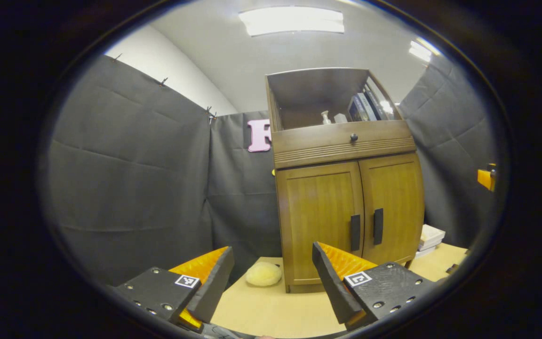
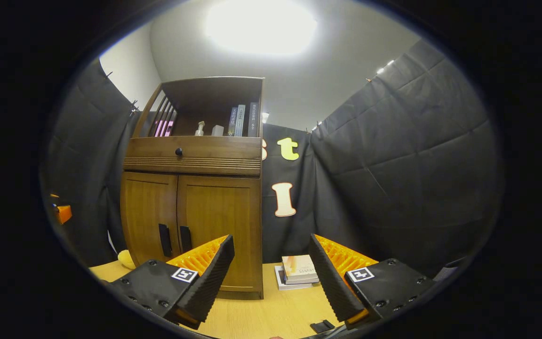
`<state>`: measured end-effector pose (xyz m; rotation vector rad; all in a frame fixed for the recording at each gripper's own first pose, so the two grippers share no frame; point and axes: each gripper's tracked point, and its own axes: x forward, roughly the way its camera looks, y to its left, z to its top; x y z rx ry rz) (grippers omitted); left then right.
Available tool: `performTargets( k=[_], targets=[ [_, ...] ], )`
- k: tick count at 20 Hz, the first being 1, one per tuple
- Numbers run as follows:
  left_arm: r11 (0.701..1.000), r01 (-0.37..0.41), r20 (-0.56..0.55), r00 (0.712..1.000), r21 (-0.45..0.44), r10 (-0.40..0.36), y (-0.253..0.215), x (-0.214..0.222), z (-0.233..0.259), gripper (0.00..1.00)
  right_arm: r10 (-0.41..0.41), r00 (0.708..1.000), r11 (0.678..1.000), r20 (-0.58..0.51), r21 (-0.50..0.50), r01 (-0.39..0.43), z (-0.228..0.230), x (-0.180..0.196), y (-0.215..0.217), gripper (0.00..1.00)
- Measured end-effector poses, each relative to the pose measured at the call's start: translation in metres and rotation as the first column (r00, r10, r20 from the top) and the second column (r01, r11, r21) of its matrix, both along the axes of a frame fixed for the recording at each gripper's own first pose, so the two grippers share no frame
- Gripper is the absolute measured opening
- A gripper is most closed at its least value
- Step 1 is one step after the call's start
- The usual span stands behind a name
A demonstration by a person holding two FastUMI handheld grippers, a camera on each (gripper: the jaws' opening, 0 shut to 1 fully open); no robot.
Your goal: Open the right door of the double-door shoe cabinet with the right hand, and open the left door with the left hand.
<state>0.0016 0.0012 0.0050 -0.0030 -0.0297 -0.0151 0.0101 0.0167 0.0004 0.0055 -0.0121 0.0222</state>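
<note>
The wooden shoe cabinet [image 1: 346,188] stands on the table with both doors closed. In the left gripper view, its left door [image 1: 318,216] carries a dark handle [image 1: 355,232] and the right door [image 1: 395,202] another handle [image 1: 378,226]. My left gripper [image 1: 273,278] is open, well short of the cabinet and a little left of it. In the right gripper view the cabinet [image 2: 195,188] is at the left, with the right door [image 2: 221,221] and its handle [image 2: 185,238] beside the left door's handle [image 2: 164,239]. My right gripper [image 2: 271,273] is open and empty, off to the cabinet's right.
A drawer with a knob [image 1: 354,137] and an open shelf of books sit above the doors. A yellow fluffy thing [image 1: 263,274] lies by the cabinet's left foot. Stacked books [image 2: 299,269] lie to its right. A small black object [image 2: 322,326] rests on the wooden table [image 1: 271,310].
</note>
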Motion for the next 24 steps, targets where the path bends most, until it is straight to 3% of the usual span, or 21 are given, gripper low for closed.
performTargets(
  k=[16,24],
  targets=[
    [0.997,-0.073,-0.005,0.997,-0.001,0.073,0.008,-0.007,0.003,0.95,0.152,0.988,0.987,0.024,0.045,-0.153,0.004,0.073,0.089,0.99],
    [0.993,-0.119,-0.019,0.993,-0.004,0.119,0.013,-0.009,0.004,0.95,0.213,0.977,0.976,-0.002,0.057,-0.212,-0.015,0.118,0.137,0.99]
  ],
)
